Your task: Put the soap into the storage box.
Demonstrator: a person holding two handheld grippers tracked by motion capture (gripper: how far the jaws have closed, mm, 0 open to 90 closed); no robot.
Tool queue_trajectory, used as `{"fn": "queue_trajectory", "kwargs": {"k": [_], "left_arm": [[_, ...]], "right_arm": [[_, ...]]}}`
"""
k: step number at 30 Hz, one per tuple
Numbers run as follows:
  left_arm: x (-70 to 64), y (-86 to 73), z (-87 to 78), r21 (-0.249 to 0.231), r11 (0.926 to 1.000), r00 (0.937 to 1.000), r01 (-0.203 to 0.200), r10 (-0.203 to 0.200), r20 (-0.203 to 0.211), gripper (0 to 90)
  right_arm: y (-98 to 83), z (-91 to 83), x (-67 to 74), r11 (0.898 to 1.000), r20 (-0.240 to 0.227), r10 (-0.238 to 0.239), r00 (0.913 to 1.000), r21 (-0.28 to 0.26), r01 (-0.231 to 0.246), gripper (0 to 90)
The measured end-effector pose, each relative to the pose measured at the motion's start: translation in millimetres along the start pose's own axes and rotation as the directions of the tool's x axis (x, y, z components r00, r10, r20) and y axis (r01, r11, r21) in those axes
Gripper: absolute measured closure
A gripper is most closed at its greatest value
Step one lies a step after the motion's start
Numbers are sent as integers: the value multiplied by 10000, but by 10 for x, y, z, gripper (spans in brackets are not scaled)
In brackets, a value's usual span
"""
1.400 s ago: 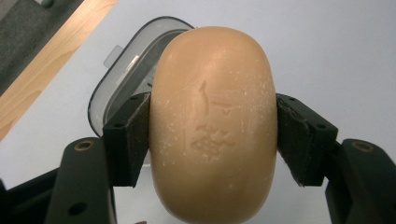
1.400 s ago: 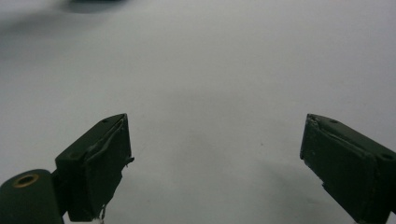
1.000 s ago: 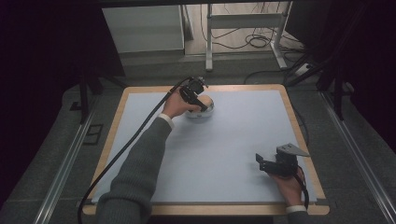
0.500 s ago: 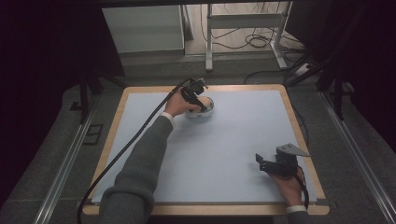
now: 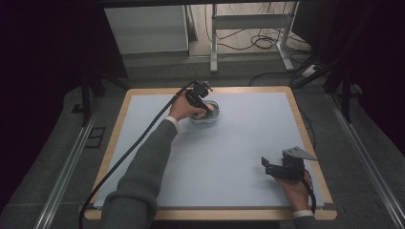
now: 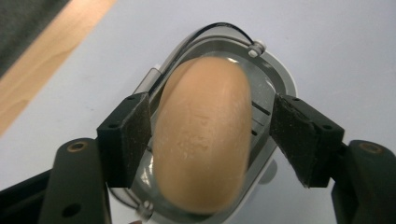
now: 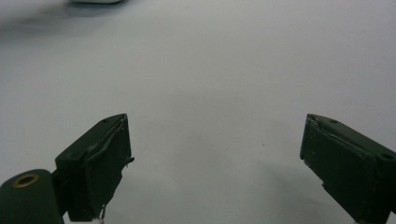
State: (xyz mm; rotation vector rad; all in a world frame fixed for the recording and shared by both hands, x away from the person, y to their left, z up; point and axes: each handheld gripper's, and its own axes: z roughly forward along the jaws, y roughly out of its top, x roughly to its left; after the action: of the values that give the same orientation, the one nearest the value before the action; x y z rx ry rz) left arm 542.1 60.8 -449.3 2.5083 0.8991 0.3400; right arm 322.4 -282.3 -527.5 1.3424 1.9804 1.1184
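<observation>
A person in grey sleeves with white cuffs carries two black grippers [image 5: 203, 106] [image 5: 268, 167], each with square dark pads, brass-ringed screw holes and a trailing black cable.

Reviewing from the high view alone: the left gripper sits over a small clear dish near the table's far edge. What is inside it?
Observer: A tan, oval, soap-like bar lies in the clear plastic dish.
Operator: Is the left gripper clamped on it?
Observer: No. The left gripper has just been opening its jaws; the bar sits between them, with a gap at one pad.
Operator: And the right gripper?
Observer: The right gripper is open, with the bare white table mat between its jaws.
</observation>
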Motion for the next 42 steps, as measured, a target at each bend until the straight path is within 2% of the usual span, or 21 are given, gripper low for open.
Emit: {"fn": "queue_trajectory", "kwargs": {"k": [2, 6, 10, 15, 17, 23, 27, 30, 35, 39, 42], "left_arm": [[-6, -11, -56, -11, 10000, 10000, 61, -61, 77, 282], [-63, -90, -170, -166, 9999, 10000, -2, 1, -78, 264], [-121, -244, -310, -507, 9984, 9995, 262, -271, -165, 248], [-174, -471, -467, -711, 9972, 9996, 213, -224, -154, 233], [-199, -566, -522, -902, 9953, 9993, 339, -350, -106, 227], [-298, -875, -652, -1371, 9890, 9983, 556, -572, -79, 216], [-354, -1110, -747, -1741, 9810, 9962, 853, -867, -2, 206], [-395, -1280, -797, -1992, 9756, 9952, 927, -968, -107, 208], [-516, -1596, -818, -2043, 9719, 9930, 1172, -1178, 92, 207], [-587, -1864, -827, -2245, 9612, 9871, 1600, -1576, 286, 205], [-642, -2033, -818, -2181, 9603, 9847, 1738, -1719, 275, 204]], "right_arm": [[0, 0, 1, 10000, 8, -3, 10000, -2, 3, 87], [-1, -1, 2, 10000, 30, -12, 10000, -5, 12, 87], [-1, -2, 1, 10000, 46, -2, 10000, -30, 2, 87], [2, 4, 6, 10000, 106, -31, 9999, 33, 31, 87], [2, 7, 3, 10000, 109, 7, 9999, 40, -7, 87], [-2, -5, 2, 10000, 86, 8, 10000, -75, -7, 87], [-2, -3, -4, 10000, 70, 22, 10000, -51, -22, 87], [-1, -2, -6, 10000, 58, 53, 10000, -32, -52, 87], [-3, -6, -6, 9999, 86, 89, 9999, -100, -88, 87], [-3, -5, -6, 9999, 110, 85, 9999, -93, -84, 87], [-2, -3, -6, 9999, 117, 81, 9999, -74, -80, 87]]}}
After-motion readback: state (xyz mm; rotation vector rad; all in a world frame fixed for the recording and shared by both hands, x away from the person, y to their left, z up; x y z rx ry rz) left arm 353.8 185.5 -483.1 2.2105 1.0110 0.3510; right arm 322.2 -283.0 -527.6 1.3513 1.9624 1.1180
